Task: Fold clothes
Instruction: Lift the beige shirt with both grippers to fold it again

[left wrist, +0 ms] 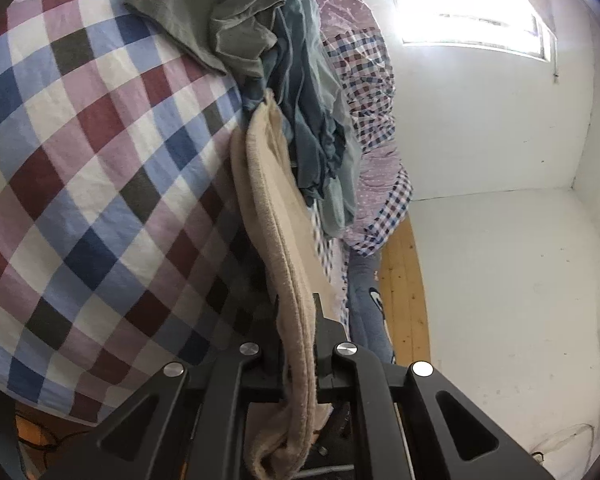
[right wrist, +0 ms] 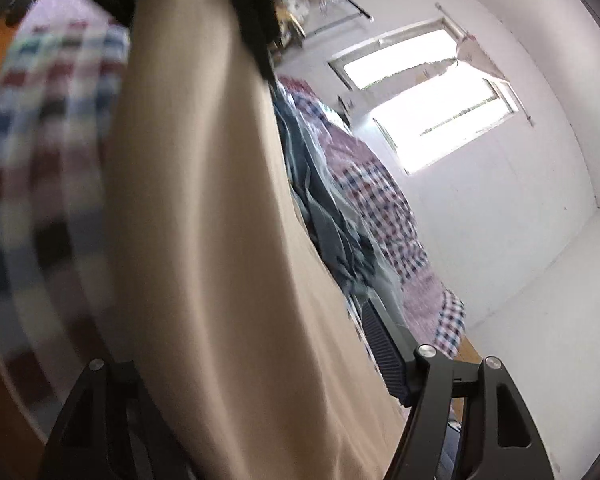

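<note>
Left wrist view first: checked bedspread (left wrist: 100, 168) spread to the left of the left gripper (left wrist: 296, 344); jaws pinched nearly together on the beige garment (left wrist: 276, 216), clamped as a bunched fold between the pads; grey top (left wrist: 220, 16) and blue clothes (left wrist: 312, 120) heaped ahead and to the right.

Right wrist view next: same beige garment (right wrist: 220, 220) filling the space between the fingers of the right gripper (right wrist: 252, 364); jaws standing wide, ribbed right pad (right wrist: 384, 356) clear of the cloth, left finger hidden behind it; nothing gripped.

Judged as early in the fold: one end secured, other end not yet taken; next move calls for closing on a free edge, then drawing the cloth taut and flat.

Long axis running straight ahead from both grippers toward the pile, far end resting against it.
</note>
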`<action>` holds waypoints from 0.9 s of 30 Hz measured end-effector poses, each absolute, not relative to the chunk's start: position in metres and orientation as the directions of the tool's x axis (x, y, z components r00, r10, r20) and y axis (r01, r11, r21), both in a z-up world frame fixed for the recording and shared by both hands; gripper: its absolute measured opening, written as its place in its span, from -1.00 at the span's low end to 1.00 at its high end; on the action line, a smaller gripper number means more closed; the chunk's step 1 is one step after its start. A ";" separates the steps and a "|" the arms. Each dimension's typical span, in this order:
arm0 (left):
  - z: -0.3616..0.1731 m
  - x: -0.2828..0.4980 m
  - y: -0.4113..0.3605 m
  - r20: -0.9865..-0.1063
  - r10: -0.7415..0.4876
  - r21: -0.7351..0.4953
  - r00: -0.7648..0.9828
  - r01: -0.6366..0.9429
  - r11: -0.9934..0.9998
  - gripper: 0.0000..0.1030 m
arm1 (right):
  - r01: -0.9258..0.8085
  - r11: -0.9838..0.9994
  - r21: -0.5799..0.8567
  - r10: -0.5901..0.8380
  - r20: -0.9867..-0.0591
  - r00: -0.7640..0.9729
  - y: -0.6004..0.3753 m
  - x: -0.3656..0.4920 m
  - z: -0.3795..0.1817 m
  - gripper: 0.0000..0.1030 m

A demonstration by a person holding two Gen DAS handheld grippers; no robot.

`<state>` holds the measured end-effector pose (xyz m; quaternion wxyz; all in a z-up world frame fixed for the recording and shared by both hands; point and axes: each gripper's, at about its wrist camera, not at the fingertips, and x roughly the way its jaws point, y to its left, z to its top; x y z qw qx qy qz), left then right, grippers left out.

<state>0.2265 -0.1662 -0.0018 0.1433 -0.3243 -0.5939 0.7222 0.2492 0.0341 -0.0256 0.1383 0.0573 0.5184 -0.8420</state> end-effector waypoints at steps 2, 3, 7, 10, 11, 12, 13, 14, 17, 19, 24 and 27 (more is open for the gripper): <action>0.000 0.225 -0.166 -0.289 0.593 -0.954 -0.751 0.174 -0.245 -0.88 | 0.267 -0.426 -0.865 -0.139 -0.229 -0.964 0.048 0.243 -0.025 0.42; 0.001 0.225 -0.166 -0.287 0.592 -0.955 -0.753 0.175 -0.241 -0.88 | 0.258 -0.425 -0.868 -0.121 -0.228 -0.966 0.057 0.237 -0.025 0.42; 0.000 0.225 -0.168 -0.287 0.585 -0.956 -0.759 0.188 -0.226 -0.88 | 0.219 -0.424 -0.879 -0.043 -0.222 -0.974 0.095 0.218 -0.027 0.42; 0.000 0.226 -0.168 -0.289 0.578 -0.956 -0.763 0.200 -0.215 -0.88 | 0.193 -0.420 -0.887 0.010 -0.218 -0.976 0.127 0.211 -0.025 0.42; 0.000 0.226 -0.168 -0.291 0.574 -0.956 -0.765 0.204 -0.213 -0.88 | 0.185 -0.412 -0.892 0.030 -0.216 -0.976 0.139 0.208 -0.026 0.42; 0.001 0.227 -0.168 -0.292 0.571 -0.955 -0.767 0.207 -0.211 -0.88 | 0.177 -0.402 -0.899 0.052 -0.215 -0.975 0.150 0.206 -0.028 0.42; 0.001 0.227 -0.168 -0.293 0.568 -0.955 -0.769 0.211 -0.208 -0.88 | 0.172 -0.395 -0.902 0.068 -0.216 -0.974 0.159 0.206 -0.031 0.42; 0.001 0.228 -0.168 -0.296 0.564 -0.955 -0.771 0.215 -0.206 -0.88 | 0.168 -0.390 -0.905 0.066 -0.210 -0.975 0.169 0.208 -0.032 0.42; 0.000 0.229 -0.168 -0.306 0.554 -0.951 -0.774 0.230 -0.204 -0.89 | 0.135 -0.340 -0.931 0.063 -0.166 -0.984 0.193 0.222 -0.036 0.42; 0.000 0.231 -0.168 -0.312 0.544 -0.949 -0.778 0.237 -0.205 -0.89 | 0.120 -0.323 -0.939 0.073 -0.151 -0.986 0.212 0.226 -0.037 0.42; 0.001 0.232 -0.170 -0.329 0.520 -0.944 -0.789 0.259 -0.204 -0.89 | 0.099 -0.299 -0.949 0.105 -0.135 -0.985 0.258 0.223 -0.039 0.42; 0.003 0.231 -0.170 -0.334 0.505 -0.942 -0.796 0.265 -0.206 -0.89 | 0.091 -0.287 -0.954 0.123 -0.131 -0.984 0.278 0.225 -0.040 0.42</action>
